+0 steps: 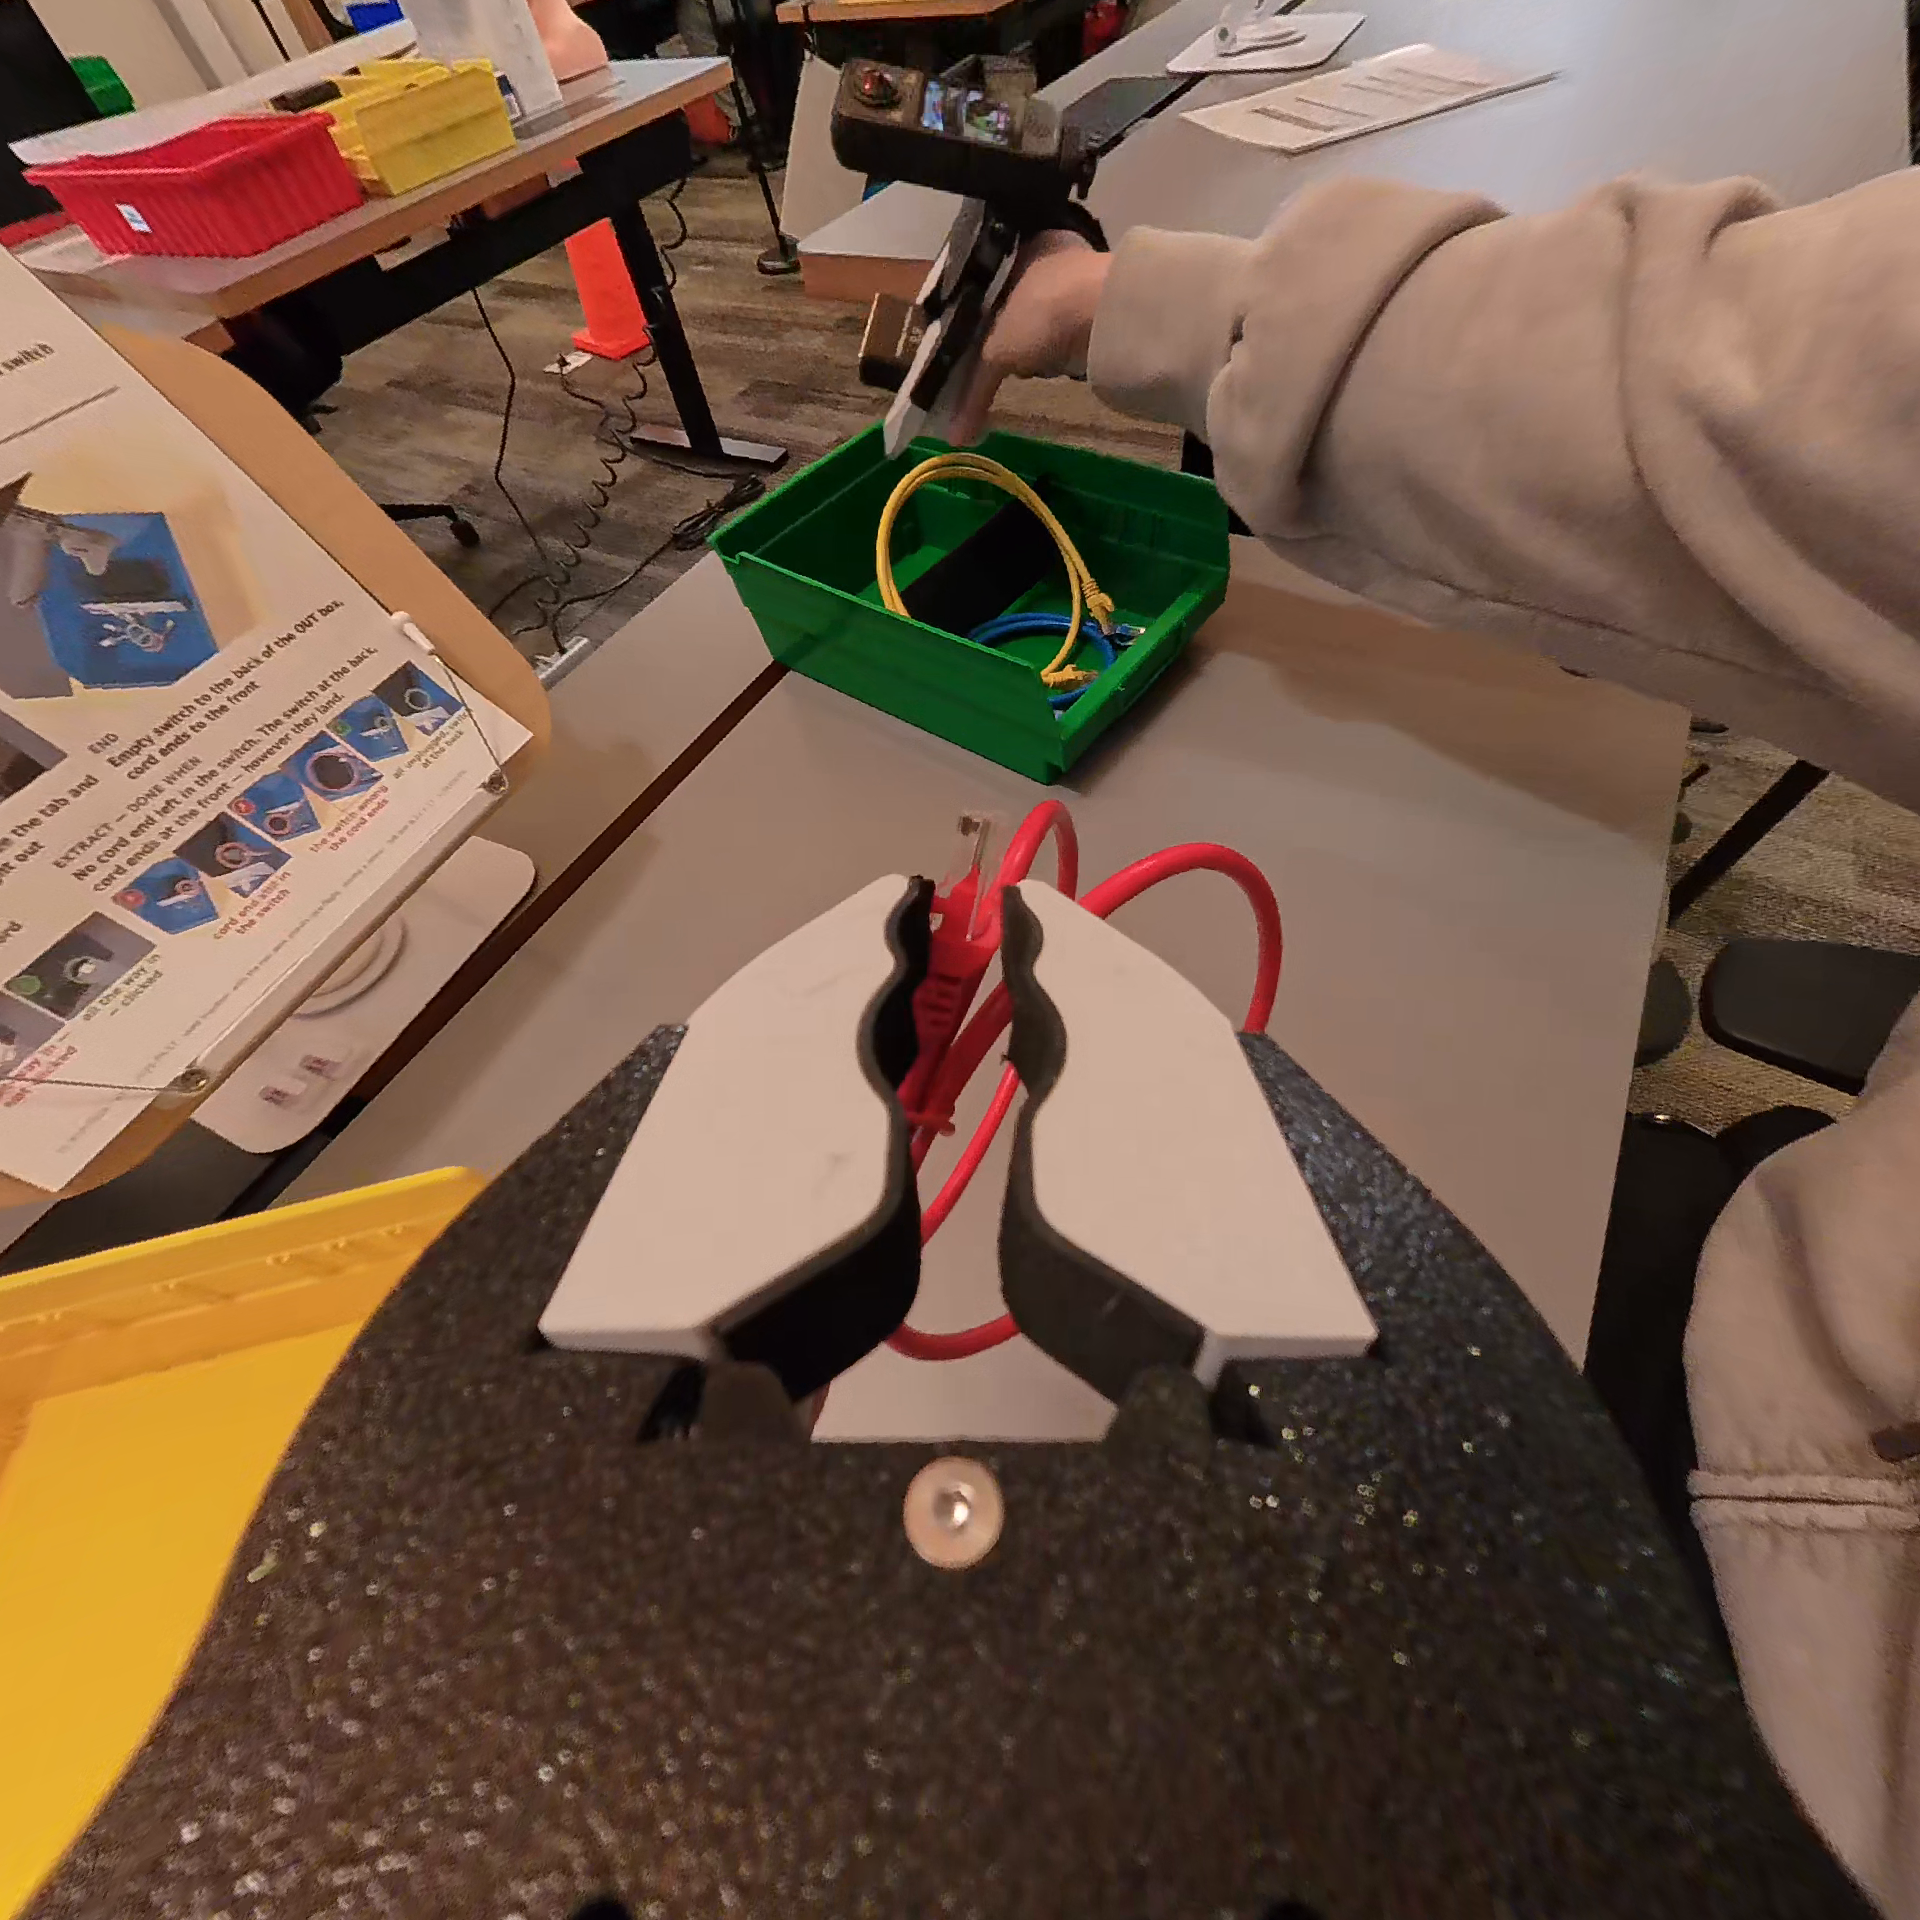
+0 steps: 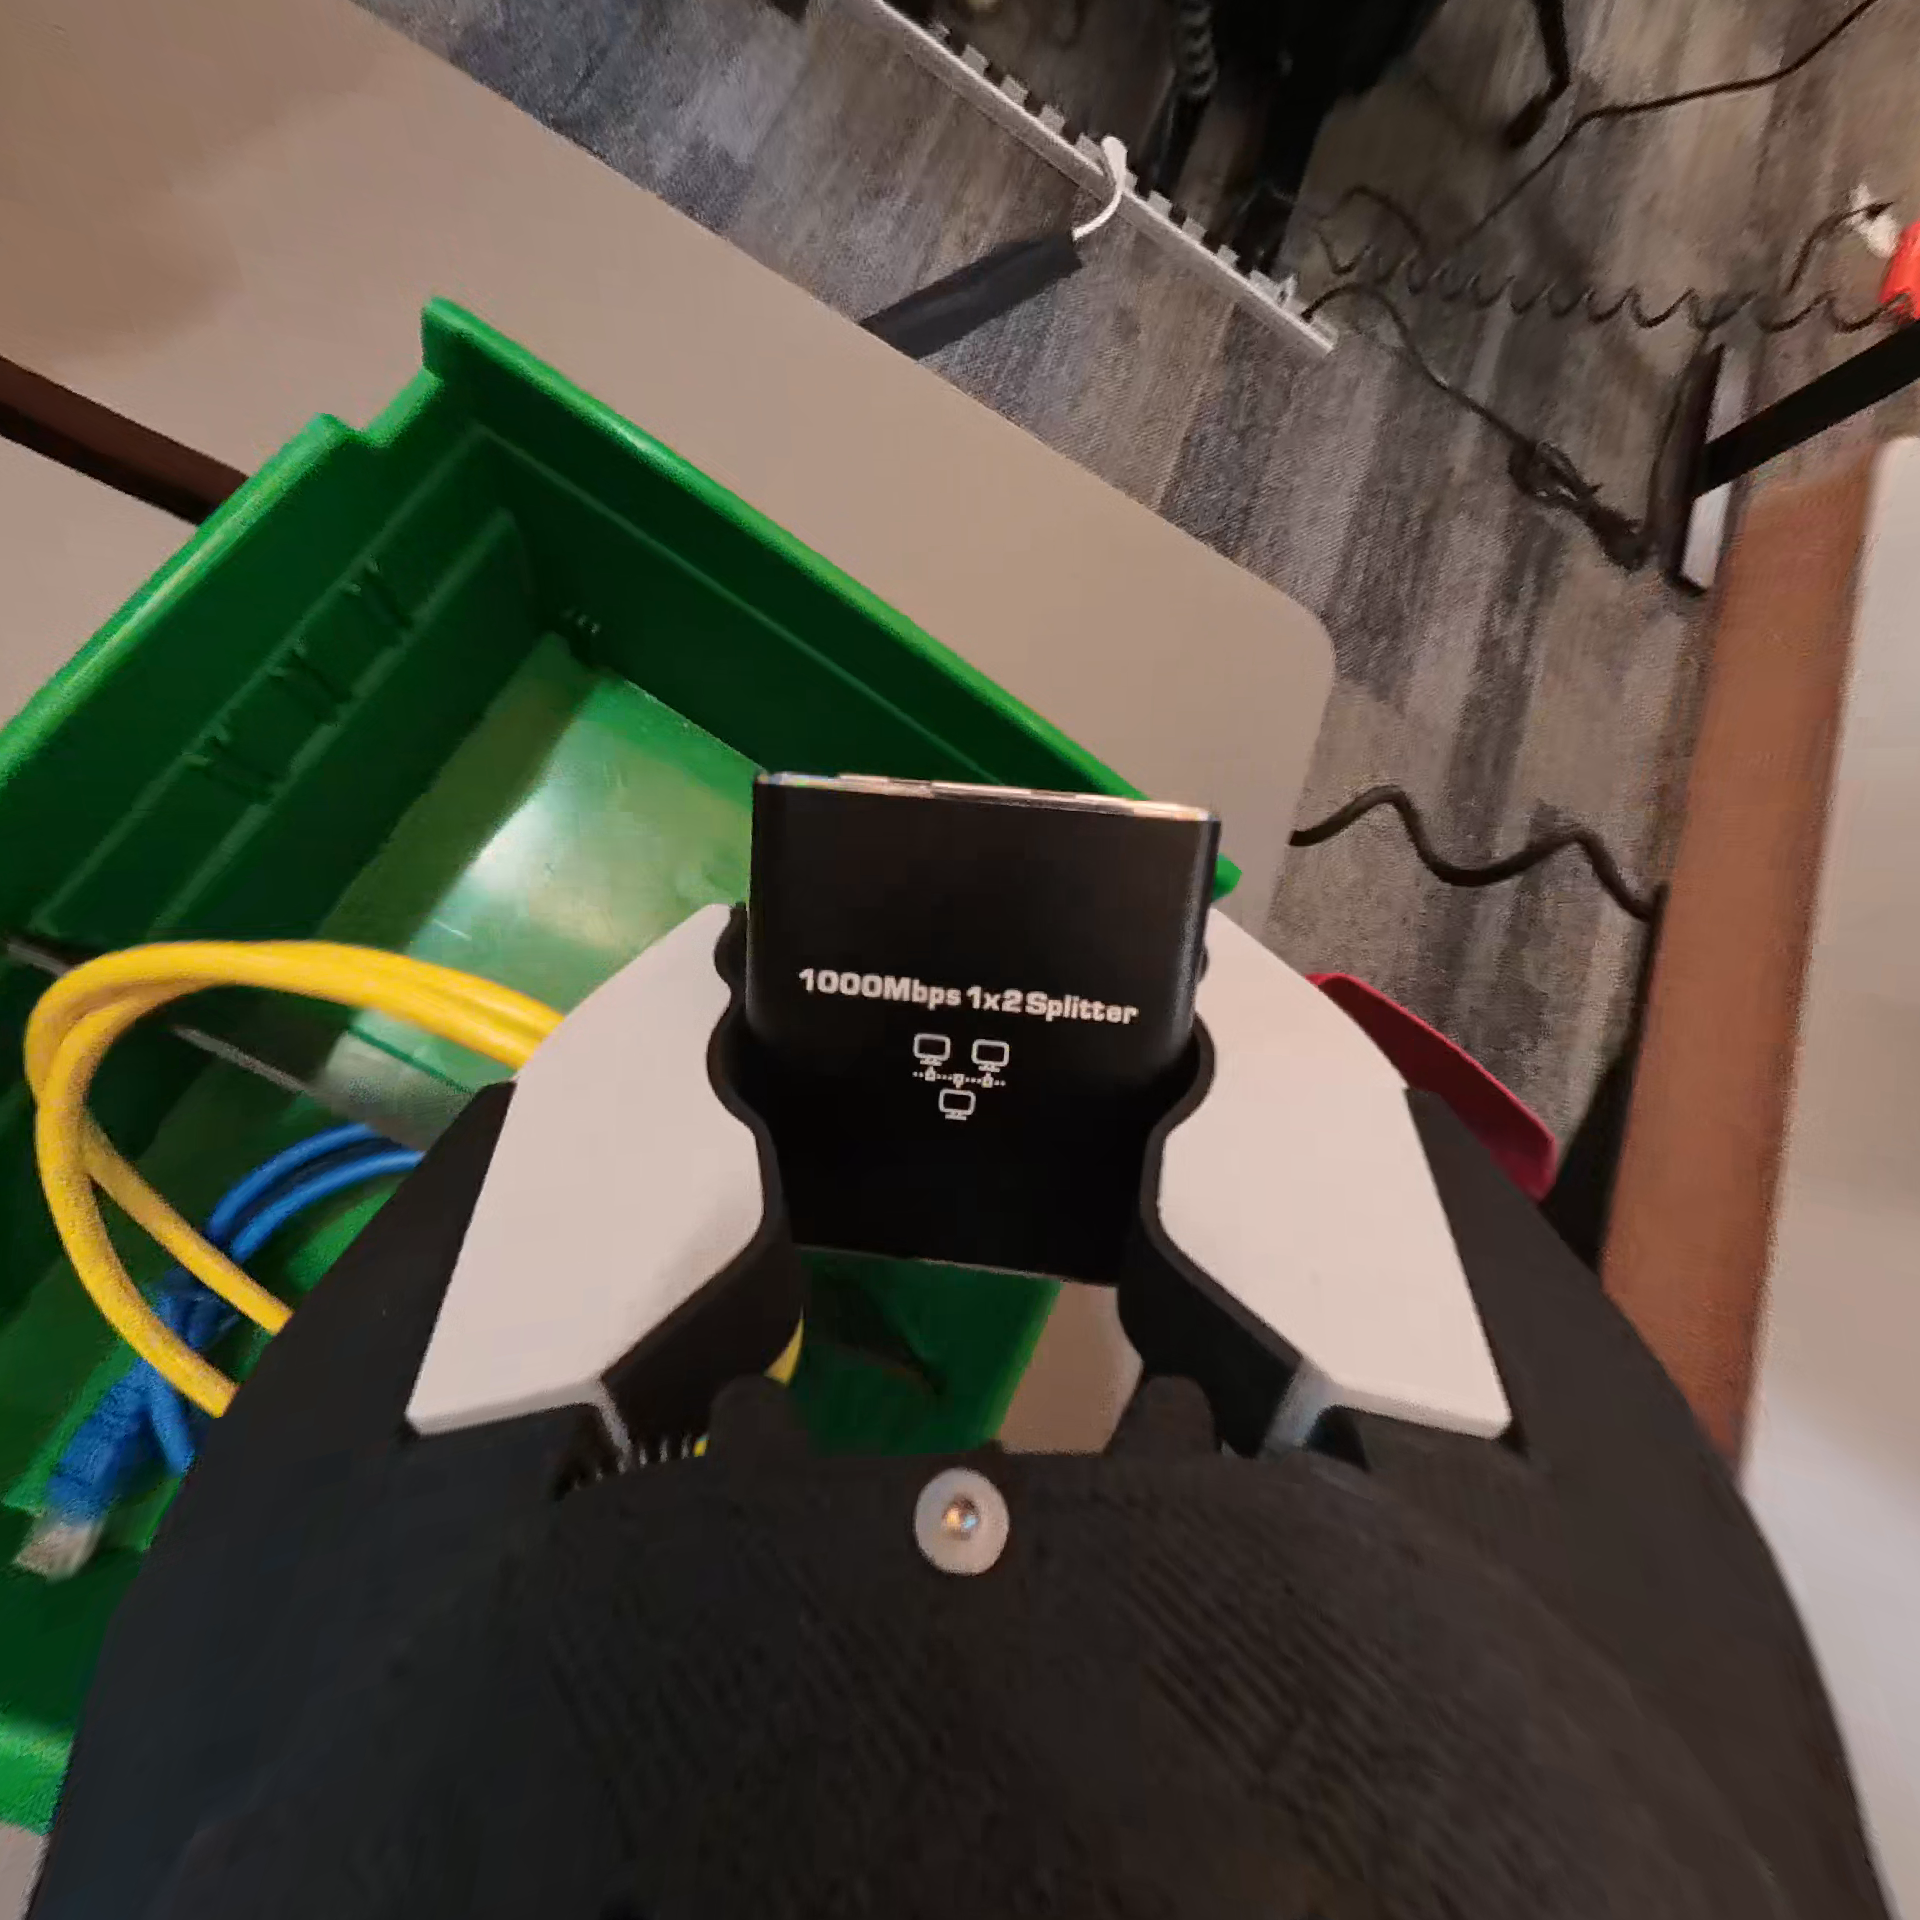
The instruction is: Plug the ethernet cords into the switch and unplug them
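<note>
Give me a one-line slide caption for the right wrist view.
Right hand-held gripper clamps the black switch above a green bin holding yellow and blue cords.

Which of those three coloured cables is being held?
The red cord, pinched at its plug by the left gripper; the yellow cord and blue cord lie in the green bin.

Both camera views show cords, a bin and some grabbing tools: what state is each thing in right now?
Left gripper: shut on the red cord's plug.
Red cord: held up by its plug, unplugged, loop hanging behind.
Right gripper: shut on the black switch.
Black switch: held above the bin, nothing plugged in.
Green bin: open-topped, on the table.
Yellow cord: coiled in the bin, unplugged.
Blue cord: coiled in the bin, unplugged.
</note>
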`<state>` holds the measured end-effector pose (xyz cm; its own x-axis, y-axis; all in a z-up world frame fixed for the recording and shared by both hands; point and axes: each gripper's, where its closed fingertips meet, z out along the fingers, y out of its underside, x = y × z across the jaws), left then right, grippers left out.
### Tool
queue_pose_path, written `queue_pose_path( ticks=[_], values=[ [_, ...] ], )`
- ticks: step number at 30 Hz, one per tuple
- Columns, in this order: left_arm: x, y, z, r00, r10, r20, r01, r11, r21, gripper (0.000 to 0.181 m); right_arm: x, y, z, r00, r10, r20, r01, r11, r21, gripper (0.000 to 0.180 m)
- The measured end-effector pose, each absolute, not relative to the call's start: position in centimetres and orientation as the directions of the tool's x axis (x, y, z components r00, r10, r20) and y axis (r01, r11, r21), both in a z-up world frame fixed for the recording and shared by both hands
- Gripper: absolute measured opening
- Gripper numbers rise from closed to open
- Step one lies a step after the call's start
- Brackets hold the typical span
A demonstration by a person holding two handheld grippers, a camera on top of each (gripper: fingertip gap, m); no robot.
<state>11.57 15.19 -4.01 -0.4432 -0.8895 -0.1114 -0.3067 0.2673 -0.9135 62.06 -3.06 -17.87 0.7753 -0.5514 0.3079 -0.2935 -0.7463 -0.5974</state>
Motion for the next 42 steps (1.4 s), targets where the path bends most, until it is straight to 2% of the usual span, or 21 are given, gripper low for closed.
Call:
queue_pose_path(
  ticks=[5,8,12,14,18,21,24,26,29,30,32,33,34,36,37,40,42],
  values=[
    [13.4,15.3,-5.1,-0.465,-0.882,-0.069,-0.325,0.243,-0.914,0.012,62.8,-1.7,-19.2,0.783,-0.582,0.221,-0.321,-0.682,-0.658,0.078],
    [14.2,15.2,-5.6,-0.478,-0.877,-0.051,-0.331,0.234,-0.914,0.012,63.0,-1.6,-17.3,0.783,-0.577,0.232,-0.242,-0.627,-0.741,0.077],
    [14.9,15.0,-6.0,-0.491,-0.871,-0.019,-0.338,0.211,-0.917,0.012,60.3,-1.9,-13.4,0.794,-0.549,0.261,-0.166,-0.609,-0.776,0.09],
    [15.2,14.8,-6.2,-0.496,-0.868,-0.002,-0.336,0.194,-0.922,0.012,54.5,0.4,-10.5,0.874,-0.438,0.21,-0.067,-0.537,-0.841,0.085],
    [15.9,14.6,-6.7,-0.494,-0.869,0.039,-0.328,0.145,-0.933,0.012,35.0,5.3,-7.0,0.993,0.018,0.118,0.118,-0.331,-0.936,0.079],
    [16.5,14.3,-7.1,-0.492,-0.868,0.063,-0.323,0.114,-0.939,0.013,23.4,6.9,-7.9,0.963,0.232,0.14,0.203,-0.273,-0.94,0.093],
    [16.5,13.9,-7.7,-0.492,-0.868,0.063,-0.333,0.12,-0.935,0.013,17.5,7.9,-7.6,0.949,0.262,0.173,0.232,-0.216,-0.948,0.1],
    [16.2,13.6,-7.7,-0.499,-0.865,0.05,-0.331,0.137,-0.934,0.013,16.3,8.8,-7.2,0.951,0.221,0.218,0.262,-0.194,-0.945,0.096],
    [15.4,12.4,-7.1,-0.551,-0.832,0.055,-0.311,0.144,-0.94,0.013,16.0,10.3,-10.0,0.929,0.242,0.28,0.351,-0.335,-0.874,0.104],
    [15.1,12.0,-6.8,-0.57,-0.82,0.053,-0.303,0.15,-0.941,0.012,16.1,10.6,-10.8,0.926,0.244,0.288,0.364,-0.374,-0.853,0.098],
    [14.5,11.6,-6.5,-0.591,-0.807,0.02,-0.29,0.189,-0.938,0.013,15.8,10.7,-12.0,0.91,0.288,0.297,0.398,-0.412,-0.82,0.05],
    [14.4,11.8,-6.5,-0.587,-0.81,-0.006,-0.288,0.215,-0.933,0.013,15.8,10.6,-12.2,0.907,0.291,0.304,0.407,-0.421,-0.811,0.016],
    [14.2,11.9,-6.5,-0.587,-0.809,-0.028,-0.283,0.238,-0.929,0.013,15.6,10.5,-12.1,0.912,0.293,0.286,0.391,-0.415,-0.822,0.002],
    [14.0,11.9,-6.3,-0.588,-0.808,-0.038,-0.262,0.234,-0.936,0.013,14.9,10.3,-11.8,0.929,0.304,0.211,0.325,-0.399,-0.857,0.001],
    [14.2,11.9,-5.9,-0.572,-0.82,-0.024,-0.243,0.197,-0.95,0.02,14.9,10.2,-11.8,0.939,0.292,0.182,0.293,-0.4,-0.868,0.001],
    [14.5,12.7,-4.0,-0.505,-0.863,0.021,-0.145,0.061,-0.988,0.058,16.7,8.9,-12.5,0.963,0.219,0.157,0.242,-0.446,-0.862,0.001],
    [14.1,13.1,-3.1,-0.498,-0.865,0.07,-0.095,-0.026,-0.995,0.069,20.2,6.9,-12.3,0.985,0.089,0.149,0.173,-0.484,-0.858,0.001]
  ],
)
